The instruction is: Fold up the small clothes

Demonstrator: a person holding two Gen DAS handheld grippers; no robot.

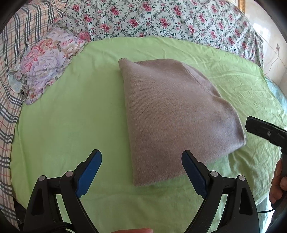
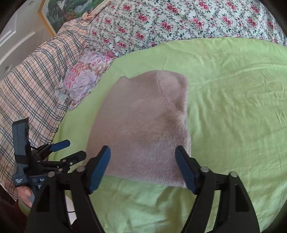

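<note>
A folded beige knit garment [image 1: 172, 114] lies flat on the green sheet [image 1: 75, 111]; it also shows in the right wrist view [image 2: 143, 129]. My left gripper [image 1: 141, 157] is open and empty, hovering over the garment's near left corner. My right gripper [image 2: 142, 153] is open and empty, just above the garment's near edge. The left gripper shows at the left of the right wrist view [image 2: 71, 148], open. Part of the right gripper's body shows at the right edge of the left wrist view, its fingers hidden.
A small floral cloth [image 1: 46, 62] lies bunched at the sheet's left edge, also in the right wrist view [image 2: 84, 78]. A rose-print quilt [image 1: 161, 19] lies behind, a plaid blanket [image 1: 10, 75] to the left. A framed picture [image 2: 59, 12] hangs behind.
</note>
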